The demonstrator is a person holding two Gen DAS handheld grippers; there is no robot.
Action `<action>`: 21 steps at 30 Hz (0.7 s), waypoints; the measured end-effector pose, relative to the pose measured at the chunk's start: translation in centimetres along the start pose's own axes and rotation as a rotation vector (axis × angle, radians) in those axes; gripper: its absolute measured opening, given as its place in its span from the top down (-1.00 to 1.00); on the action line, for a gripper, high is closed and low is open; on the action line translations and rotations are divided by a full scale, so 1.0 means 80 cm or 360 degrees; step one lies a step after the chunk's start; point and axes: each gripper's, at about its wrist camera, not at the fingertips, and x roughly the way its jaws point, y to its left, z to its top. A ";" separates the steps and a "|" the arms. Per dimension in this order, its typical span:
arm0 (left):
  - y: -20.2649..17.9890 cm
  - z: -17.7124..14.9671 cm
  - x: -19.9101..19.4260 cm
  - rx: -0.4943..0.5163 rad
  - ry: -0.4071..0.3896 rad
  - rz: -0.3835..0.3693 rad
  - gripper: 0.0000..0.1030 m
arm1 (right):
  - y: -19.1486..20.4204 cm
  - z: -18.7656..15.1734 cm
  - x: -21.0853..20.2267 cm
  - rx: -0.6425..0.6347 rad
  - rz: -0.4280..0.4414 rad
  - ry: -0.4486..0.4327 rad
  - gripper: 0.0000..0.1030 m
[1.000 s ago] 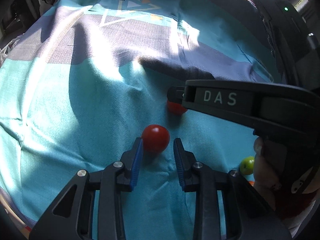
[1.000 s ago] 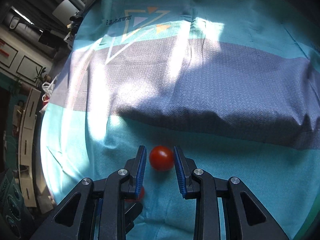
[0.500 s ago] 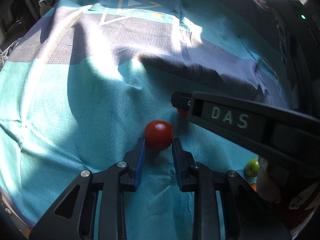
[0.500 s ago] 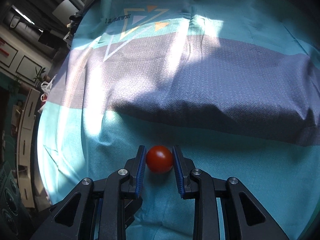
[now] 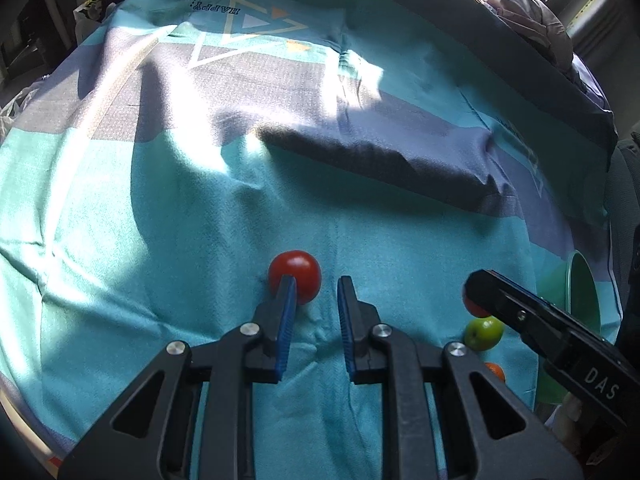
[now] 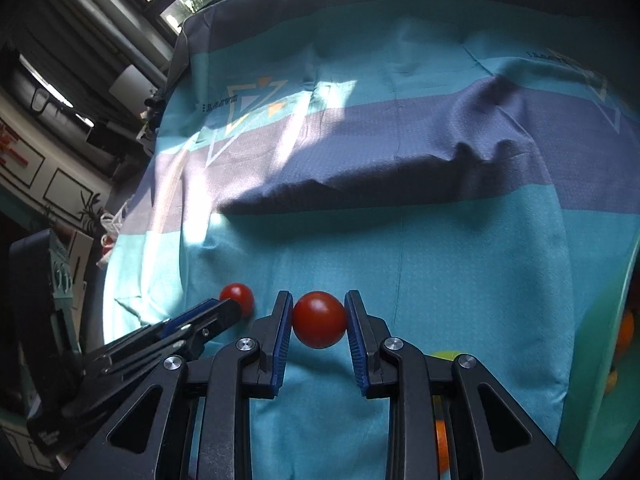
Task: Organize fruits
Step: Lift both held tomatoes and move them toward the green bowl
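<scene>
Pinching a red tomato (image 6: pixel 319 320) across its middle over the bed sheet (image 6: pixel 440 260), the right tongs (image 6: pixel 318 300) likely need only gentle pressure on such light, smooth, squashable fruit, while the left tongs (image 5: pixel 316 292) stand closed and empty, a second tomato (image 5: pixel 295 274) on the sheet touching one finger's outer side.

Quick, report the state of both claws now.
Left claw: closed, gripping nothing; a small round red tomato sits at its left fingertip.
Right claw: closed on a second round red tomato.
</scene>
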 end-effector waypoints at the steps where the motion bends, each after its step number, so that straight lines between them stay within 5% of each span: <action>1: 0.002 0.000 -0.001 -0.0011 -0.0002 0.0008 0.63 | 0.001 0.000 -0.002 0.0004 0.0012 -0.0016 0.45; 21: 0.015 0.014 0.016 -0.0103 0.0011 0.0028 0.42 | -0.021 -0.016 -0.049 0.0030 0.0008 -0.0158 0.45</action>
